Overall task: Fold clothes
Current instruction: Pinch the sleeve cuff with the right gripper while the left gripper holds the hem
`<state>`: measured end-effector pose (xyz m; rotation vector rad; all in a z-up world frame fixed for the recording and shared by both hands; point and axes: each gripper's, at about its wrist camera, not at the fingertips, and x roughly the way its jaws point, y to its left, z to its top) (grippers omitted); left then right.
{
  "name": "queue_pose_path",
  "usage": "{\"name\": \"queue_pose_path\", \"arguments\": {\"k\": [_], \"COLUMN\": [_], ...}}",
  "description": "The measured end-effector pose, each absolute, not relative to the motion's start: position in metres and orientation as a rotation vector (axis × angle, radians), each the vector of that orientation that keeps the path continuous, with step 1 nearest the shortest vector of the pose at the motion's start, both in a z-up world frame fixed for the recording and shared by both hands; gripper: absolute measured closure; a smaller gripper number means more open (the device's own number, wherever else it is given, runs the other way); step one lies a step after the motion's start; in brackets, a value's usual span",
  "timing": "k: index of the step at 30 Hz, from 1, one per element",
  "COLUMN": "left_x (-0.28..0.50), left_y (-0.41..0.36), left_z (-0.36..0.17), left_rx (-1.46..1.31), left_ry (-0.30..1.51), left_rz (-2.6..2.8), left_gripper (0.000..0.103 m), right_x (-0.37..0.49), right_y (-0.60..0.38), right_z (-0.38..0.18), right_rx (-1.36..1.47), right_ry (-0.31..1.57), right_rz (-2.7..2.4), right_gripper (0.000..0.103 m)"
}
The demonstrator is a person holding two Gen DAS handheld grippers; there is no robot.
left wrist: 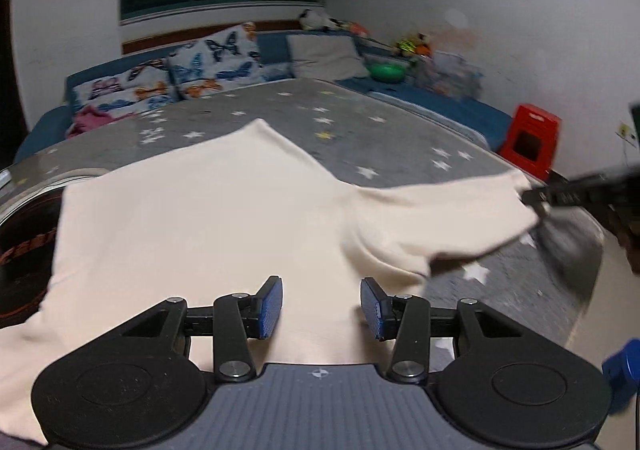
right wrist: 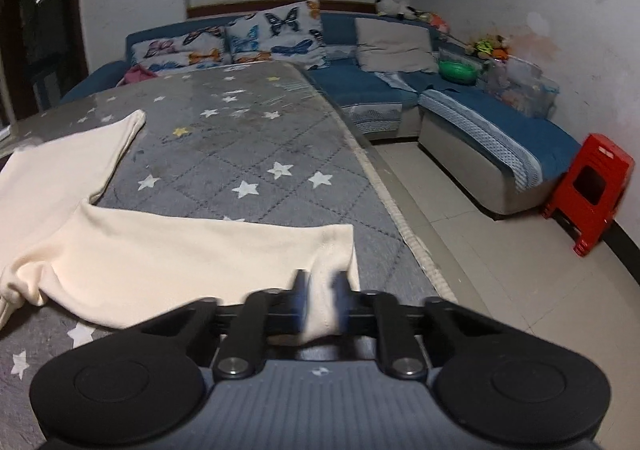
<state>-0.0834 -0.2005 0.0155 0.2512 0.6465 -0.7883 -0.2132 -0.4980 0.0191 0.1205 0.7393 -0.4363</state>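
Note:
A cream long-sleeved garment (left wrist: 208, 217) lies spread on the grey star-patterned quilt (left wrist: 344, 117). My left gripper (left wrist: 321, 308) hovers open over the garment's near edge, blue pads apart with only cloth below them. In the right wrist view the garment's sleeve (right wrist: 192, 254) stretches across the quilt (right wrist: 248, 153) toward my right gripper (right wrist: 322, 300), whose blurred blue pads are shut on the cuff. The right gripper (left wrist: 540, 197) also shows at the right edge of the left wrist view, holding the sleeve end lifted off the quilt.
A blue corner sofa (right wrist: 400, 89) with butterfly cushions (right wrist: 276, 33) wraps behind the quilted surface. A red plastic stool (right wrist: 588, 189) stands on the tiled floor at right. A green bowl (right wrist: 458, 71) and toys sit on the sofa. A dark round object (left wrist: 24, 250) lies at left.

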Motion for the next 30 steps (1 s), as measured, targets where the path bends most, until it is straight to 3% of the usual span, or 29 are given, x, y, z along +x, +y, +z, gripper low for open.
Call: {"name": "queue_pose_path", "arguments": {"k": [8, 12, 22, 27, 30], "left_x": [-0.103, -0.108, -0.104, -0.101, -0.100], "left_y": [-0.203, -0.202, -0.202, -0.204, -0.206], "left_z": [0.009, 0.007, 0.017, 0.023, 0.026], "left_rx": [0.319, 0.334, 0.325, 0.327, 0.334], "left_ry": [0.621, 0.613, 0.598, 0.583, 0.575], "left_rz": [-0.838, -0.853, -0.858, -0.853, -0.845], "left_gripper": [0.054, 0.054, 0.052, 0.052, 0.052], "right_x": [-0.184, -0.163, -0.197, -0.209, -0.210], "right_y": [-0.493, -0.501, -0.511, -0.521, -0.523], "right_z": [0.040, 0.023, 0.032, 0.022, 0.015], "right_rx": [-0.088, -0.118, 0.067, 0.254, 0.296], "right_ry": [0.693, 0.744, 0.672, 0.676, 0.658], "right_rz": [-0.465, -0.476, -0.523, -0.491, -0.518], "right_gripper": [0.099, 0.098, 0.080, 0.079, 0.068]}}
